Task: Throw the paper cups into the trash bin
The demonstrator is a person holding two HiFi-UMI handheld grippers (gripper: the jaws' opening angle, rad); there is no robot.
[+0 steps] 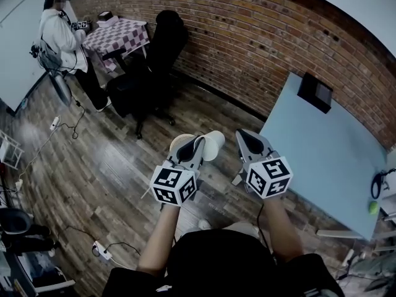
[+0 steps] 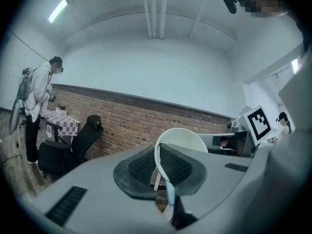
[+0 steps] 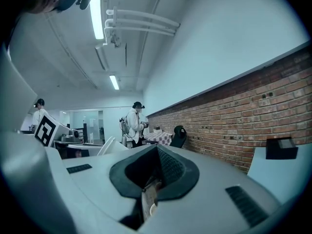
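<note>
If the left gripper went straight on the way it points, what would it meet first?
Its held cup aside, probably the brick wall; the black chair sits left of that line. Depth unclear.

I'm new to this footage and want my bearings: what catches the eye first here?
A white paper cup, pinched by its rim in the left hand-held gripper, hangs mid-frame above the wood floor. Behind runs a red brick wall, and a pale blue table stands at the right.

A black chair (image 1: 164,42) stands near the brick wall (image 1: 260,42). A checkered table (image 1: 120,36) and a blue table (image 1: 322,159) sit against that wall, and a person (image 1: 59,36) stands farther from it.
</note>
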